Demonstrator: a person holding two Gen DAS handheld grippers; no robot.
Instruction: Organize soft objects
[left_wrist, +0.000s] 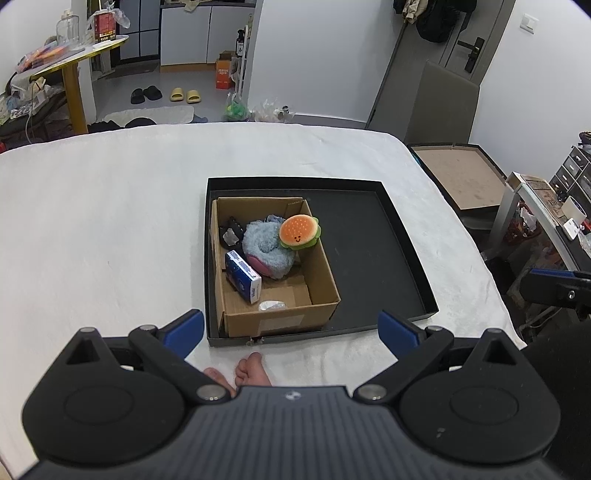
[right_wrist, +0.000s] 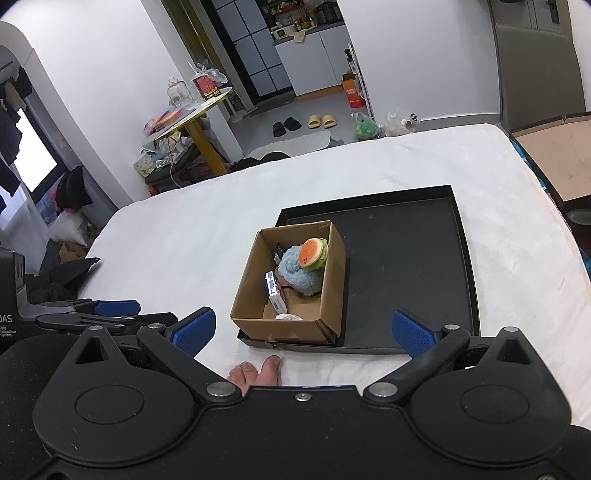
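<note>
Cardboard box (left_wrist: 317, 291) sits in near-left corner of black tray (left_wrist: 391, 258), tray on white-covered bed (left_wrist: 110, 221).

Contents noted, left wrist view:
- burger plush (left_wrist: 299, 231), orange/green, riding high against far-right wall of box, resting on blue fuzzy item.
- blue fuzzy soft item (left_wrist: 267, 251), pink underside showing, mid-box.
- blue/white tissue pack (left_wrist: 243, 276) leaning vs. left wall.
- dark item (left_wrist: 232, 230) at far-left corner, ID unclear.
- white crumpled item (left_wrist: 272, 305) at near wall, partly hidden; can't say what.

Grippers: left gripper (left_wrist: 291, 326) held above near edge of tray, fingers wide apart, nothing between them. Right gripper (right_wrist: 303, 328) likewise back of tray, fingers spread, empty. Neither touches box or contents. Operator's toes visible on bed beneath both.

Status (judgement): rest of tray bare, no loose soft objs seen on the bed surface in either view. All soft items in sight are inside the box, so collection step appears done or nearly so. Poss. remaining: settling burger plush lower, since it sits proud of the rim and could tip out if box is moved. Whether further items lie out of frame: cannot tell.
</note>
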